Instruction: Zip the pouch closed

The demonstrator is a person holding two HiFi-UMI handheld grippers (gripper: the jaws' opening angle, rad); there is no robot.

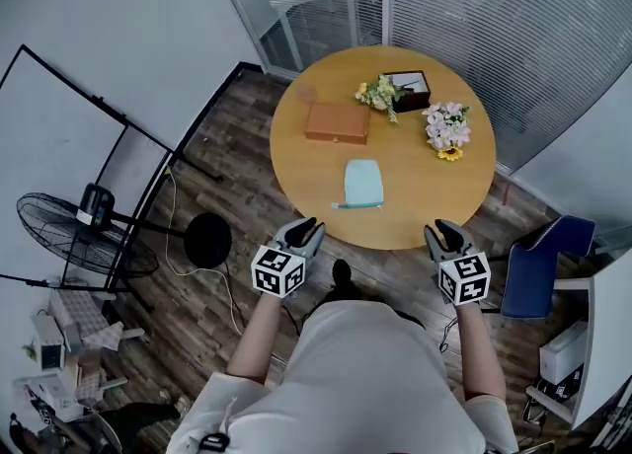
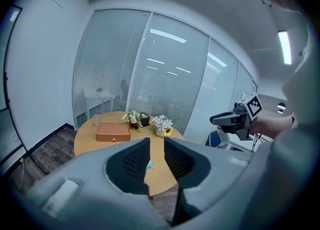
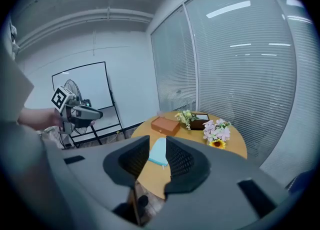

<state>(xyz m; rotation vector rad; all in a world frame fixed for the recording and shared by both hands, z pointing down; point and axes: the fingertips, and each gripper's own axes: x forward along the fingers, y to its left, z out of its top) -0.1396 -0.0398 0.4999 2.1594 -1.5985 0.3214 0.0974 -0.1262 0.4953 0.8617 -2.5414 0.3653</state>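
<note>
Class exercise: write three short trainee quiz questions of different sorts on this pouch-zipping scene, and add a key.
1. True or false: the left gripper grips the light blue pouch.
2. Which of these lies on the round table with the pouch? A) brown box B) laptop C) mug
3. Fill in: the jaws of the right gripper are ____.
Key: 1 false; 2 A; 3 open.

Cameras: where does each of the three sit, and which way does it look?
Head view: on the person's head, looking steeply down at table and pouch; shows torso, forearms, left tongs, right tongs.
Left gripper view: on the left tongs, facing the table; shows its open jaws, right tongs beyond.
Right gripper view: on the right tongs, facing the table; shows its open jaws, left tongs beyond.
All share table, pouch, brown box.
</note>
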